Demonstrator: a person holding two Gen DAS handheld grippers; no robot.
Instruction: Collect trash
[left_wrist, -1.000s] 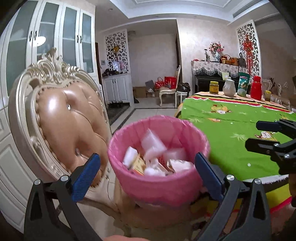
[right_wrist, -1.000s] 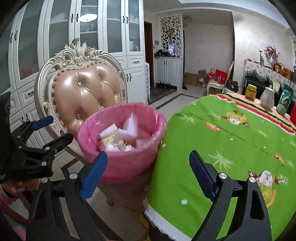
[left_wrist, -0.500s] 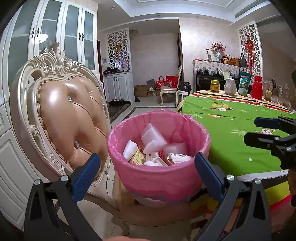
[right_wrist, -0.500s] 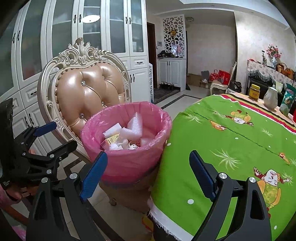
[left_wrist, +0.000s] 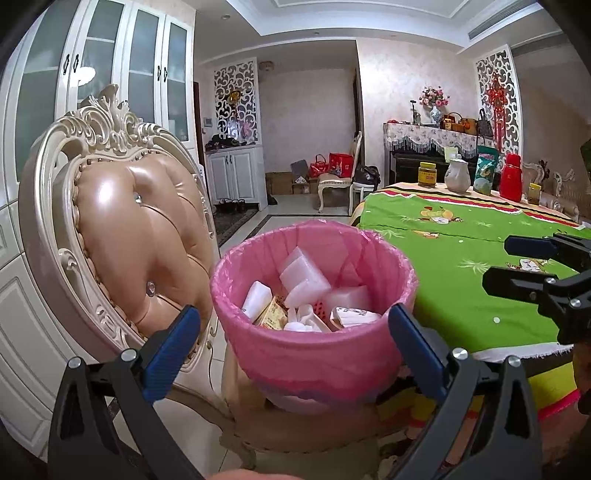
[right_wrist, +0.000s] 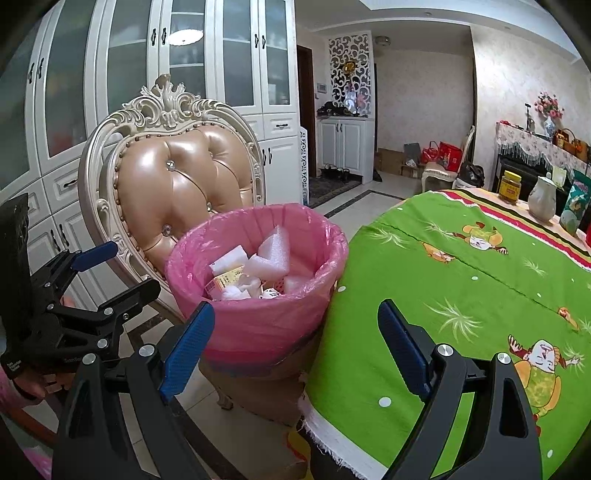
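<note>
A pink-lined trash bin (left_wrist: 314, 354) stands on the seat of an ornate chair (left_wrist: 122, 229), filled with white foam pieces (left_wrist: 304, 277) and small boxes. It also shows in the right wrist view (right_wrist: 258, 321), pressed against the table edge. My left gripper (left_wrist: 295, 325) is open and empty, its jaws on either side of the bin, in front of it. My right gripper (right_wrist: 295, 325) is open and empty, between the bin and the green tablecloth (right_wrist: 461, 295). Each gripper shows in the other's view: the right one (left_wrist: 532, 266), the left one (right_wrist: 107, 269).
The table with the green cloth (left_wrist: 461, 251) carries a jar (left_wrist: 427, 174), a white jug (left_wrist: 457, 178), a snack bag and a red flask (left_wrist: 511, 181) at its far side. White cabinets (right_wrist: 184, 92) stand behind the chair. Tiled floor (right_wrist: 369, 195) runs toward the back.
Both grippers have drawn back and risen a little, so the bin sits lower and farther in view. Both stay open and empty.
</note>
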